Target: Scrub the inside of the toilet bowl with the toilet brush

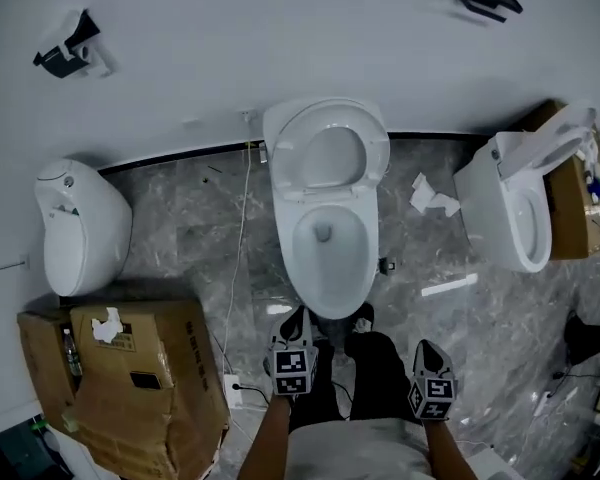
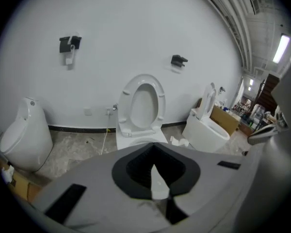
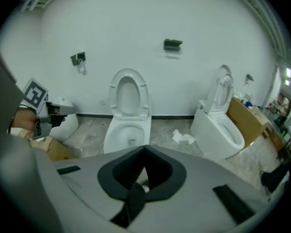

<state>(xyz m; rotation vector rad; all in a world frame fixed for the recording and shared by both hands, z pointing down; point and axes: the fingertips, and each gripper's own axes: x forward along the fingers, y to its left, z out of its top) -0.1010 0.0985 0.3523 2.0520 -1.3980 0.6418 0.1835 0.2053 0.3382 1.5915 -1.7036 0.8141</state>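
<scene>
The white toilet (image 1: 325, 243) stands against the wall straight ahead, lid and seat (image 1: 327, 153) raised and the bowl open. I see it too in the left gripper view as the toilet (image 2: 140, 115) and in the right gripper view as the toilet (image 3: 128, 125). No toilet brush shows in any view. My left gripper (image 1: 297, 316) hovers low just before the bowl's front rim, jaws together and empty. My right gripper (image 1: 428, 350) hangs further right and nearer me, jaws shut on nothing. Both point down towards the floor in front of the bowl.
A white urinal-like fixture (image 1: 80, 223) stands at the left, a second toilet (image 1: 510, 203) at the right. Cardboard boxes (image 1: 130, 368) sit near left, another box (image 1: 570, 208) far right. Crumpled paper (image 1: 430, 196), a white strip (image 1: 450, 286) and a cable (image 1: 242, 218) lie on the floor.
</scene>
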